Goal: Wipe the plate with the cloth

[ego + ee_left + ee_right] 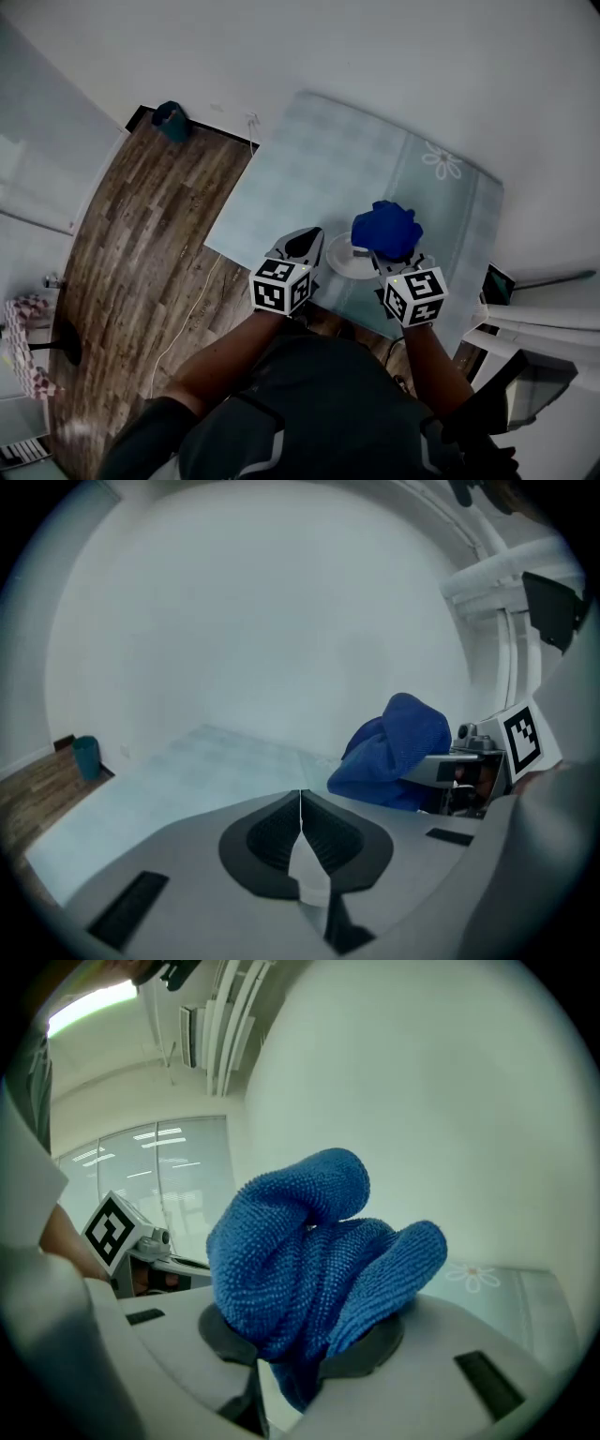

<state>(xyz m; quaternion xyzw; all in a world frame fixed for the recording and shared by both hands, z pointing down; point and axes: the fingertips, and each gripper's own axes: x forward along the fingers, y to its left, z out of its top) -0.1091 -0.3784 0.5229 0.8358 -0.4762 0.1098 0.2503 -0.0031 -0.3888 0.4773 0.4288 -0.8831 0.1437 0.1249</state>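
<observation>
- Two handheld grippers are low over a pale blue-green quilted floor mat, with a small round white plate between them.
- Right gripper: its jaws are clamped on a bunched blue microfibre cloth. Most of the wad bulges forward and upward out of the grip.
- In the head view the cloth overlaps the plate's far right part. I cannot tell whether it is touching.
- Left gripper: the pads are pressed together at the tips and hold nothing I can identify. A pale sliver shows in the gap behind them. The plate lies just beside this gripper, not in it.
- Judgement: wiping is about to start or barely started.
- Risk: the plate looks unrestrained, so a sideways stroke could push it across the mat instead of cleaning it. The closed left gripper could only brace the rim.
- Risk: the loose wad may drag and pull out of the jaws.
- Risk: the cloth hides the plate from above, so a stroke could miss the plate and land on the mat.
</observation>
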